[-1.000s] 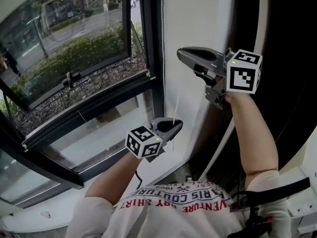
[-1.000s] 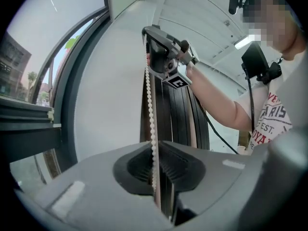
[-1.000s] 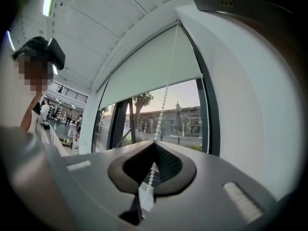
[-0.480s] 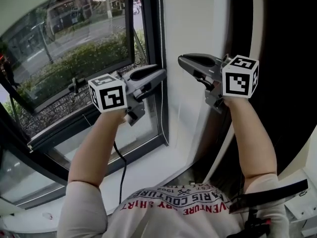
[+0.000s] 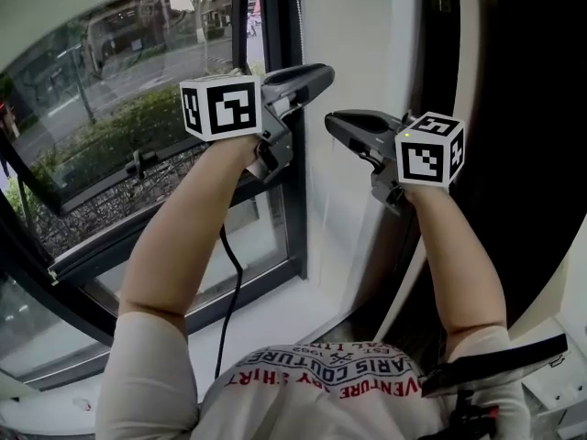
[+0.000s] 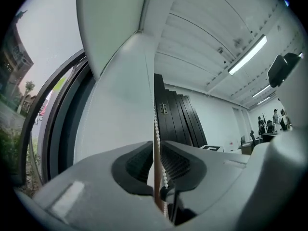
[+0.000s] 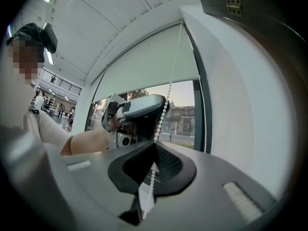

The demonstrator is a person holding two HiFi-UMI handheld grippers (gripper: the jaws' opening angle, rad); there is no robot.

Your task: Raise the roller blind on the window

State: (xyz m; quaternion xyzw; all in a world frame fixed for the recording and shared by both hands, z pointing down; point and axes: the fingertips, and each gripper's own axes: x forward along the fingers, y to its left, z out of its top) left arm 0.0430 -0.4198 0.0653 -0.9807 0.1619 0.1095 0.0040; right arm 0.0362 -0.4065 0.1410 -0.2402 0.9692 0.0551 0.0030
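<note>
Beyond the big dark-framed window lie a street and a green hedge, with a white sill below the glass. Just right of the frame stands a white wall section, and dark panels fill the far right.

Seen from the right gripper view, the white roller blind covers the upper part of the pane. Its bottom edge sits above a strip of clear glass that shows buildings and trees.

2 bare forearms reach up from the person's white printed shirt, each carrying a grey tool with a marker cube.

The left gripper is the higher of the 2, close to the window frame. Its jaws have just been narrowing and stand a slit apart. The bead chain hangs in that slit, and the pads are not pressed onto it.

The right gripper sits just below and to the right of the left one, in front of the white wall. Its jaws are clamped together on the same chain, which runs up from its tips towards the top of the blind.

A thin black cable hangs beside the left forearm.
</note>
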